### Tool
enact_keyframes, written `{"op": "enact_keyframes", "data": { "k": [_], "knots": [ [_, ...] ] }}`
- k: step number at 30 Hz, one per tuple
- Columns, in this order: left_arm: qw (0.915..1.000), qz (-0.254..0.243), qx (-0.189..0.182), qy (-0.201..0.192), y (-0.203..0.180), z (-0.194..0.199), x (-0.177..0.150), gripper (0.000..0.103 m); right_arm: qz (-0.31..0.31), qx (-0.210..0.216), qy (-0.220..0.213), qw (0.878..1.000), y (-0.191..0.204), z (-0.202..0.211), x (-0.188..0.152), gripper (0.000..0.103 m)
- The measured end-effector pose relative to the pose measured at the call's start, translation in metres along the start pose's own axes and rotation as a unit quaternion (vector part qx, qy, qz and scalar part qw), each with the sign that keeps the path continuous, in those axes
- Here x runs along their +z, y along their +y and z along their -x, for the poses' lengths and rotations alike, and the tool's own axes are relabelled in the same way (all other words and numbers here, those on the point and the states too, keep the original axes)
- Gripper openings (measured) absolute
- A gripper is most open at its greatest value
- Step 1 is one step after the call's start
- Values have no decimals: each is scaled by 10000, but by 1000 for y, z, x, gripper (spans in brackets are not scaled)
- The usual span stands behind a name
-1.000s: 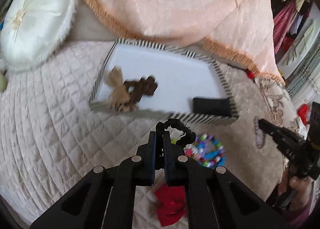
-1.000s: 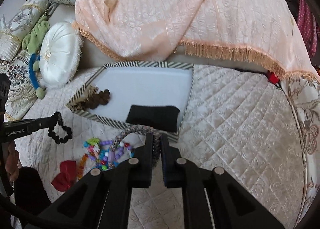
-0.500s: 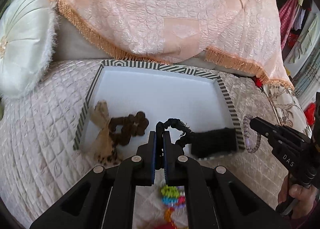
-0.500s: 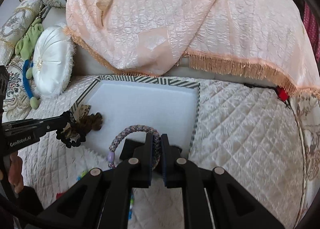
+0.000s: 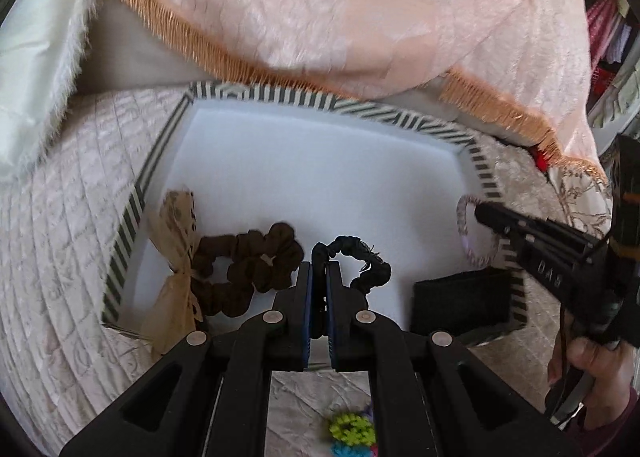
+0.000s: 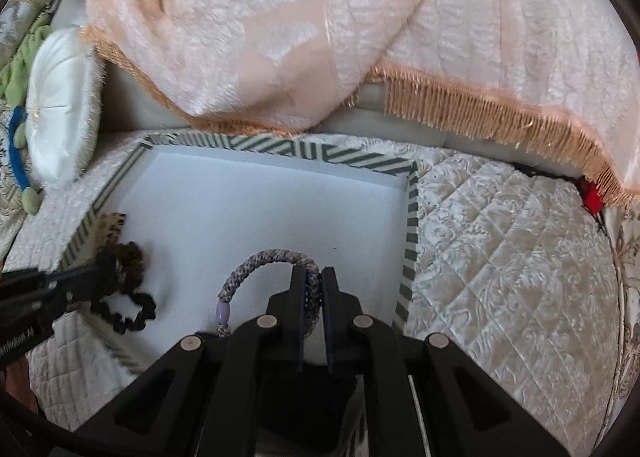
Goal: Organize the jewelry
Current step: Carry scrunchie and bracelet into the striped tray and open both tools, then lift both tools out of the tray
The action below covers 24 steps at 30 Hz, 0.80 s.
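Observation:
My left gripper (image 5: 319,263) is shut on a thin black scrunchie (image 5: 362,257), held over the near part of the striped-rim tray (image 5: 256,92). My right gripper (image 6: 311,277) is shut on a woven purple-grey bracelet (image 6: 250,263) and hangs over the tray's white floor (image 6: 280,201). In the left wrist view the right gripper (image 5: 480,211) comes in over the tray's right rim with the bracelet (image 5: 464,213). In the right wrist view the left gripper (image 6: 106,261) holds the black scrunchie (image 6: 128,315) near the tray's left corner.
In the tray lie a brown scrunchie (image 5: 248,273), a tan bow (image 5: 176,241) and a black pad (image 5: 462,303). Colourful beads (image 5: 352,431) lie on the quilted bedspread (image 6: 500,257) in front. A fringed peach blanket (image 5: 340,9) hangs behind, a white round cushion (image 6: 60,105) at left.
Both grippers moved forward from above the bedspread to over the tray, each carrying its piece. The loose beads and red bow slid below and mostly out of view.

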<state>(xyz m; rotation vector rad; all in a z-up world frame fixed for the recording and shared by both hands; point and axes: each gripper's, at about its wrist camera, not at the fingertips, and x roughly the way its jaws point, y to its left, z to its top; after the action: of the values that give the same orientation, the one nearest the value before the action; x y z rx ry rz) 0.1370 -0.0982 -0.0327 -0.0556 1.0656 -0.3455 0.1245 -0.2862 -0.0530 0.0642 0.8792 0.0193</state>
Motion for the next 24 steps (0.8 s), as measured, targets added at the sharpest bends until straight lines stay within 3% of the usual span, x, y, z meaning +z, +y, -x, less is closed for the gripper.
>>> {"op": "enact_keyframes", "data": {
  "k": [7, 9, 11, 13, 18, 24],
  "knots": [
    [9999, 41, 75, 93, 6, -13, -4, 0, -49, -115, 282, 9995, -7, -31, -1, 7],
    [9999, 18, 140, 75, 6, -13, -3, 9, -49, -108, 301, 9995, -7, -34, -2, 9],
    [9999, 32, 154, 47, 6, -12, -4, 24, -40, -113, 335, 9994, -7, -35, -4, 20],
    [9998, 54, 167, 11, 6, -11, -5, 26, -64, -104, 297, 9995, -8, -31, -5, 27],
    [9994, 18, 315, -141, 3, 2, -11, 27, -91, -65, 67, 9999, -8, -7, -10, 30],
    [9988, 51, 409, -265, -3, 20, -19, 27, -113, 42, -174, 9998, 0, 28, -20, 41]
  ]
}}
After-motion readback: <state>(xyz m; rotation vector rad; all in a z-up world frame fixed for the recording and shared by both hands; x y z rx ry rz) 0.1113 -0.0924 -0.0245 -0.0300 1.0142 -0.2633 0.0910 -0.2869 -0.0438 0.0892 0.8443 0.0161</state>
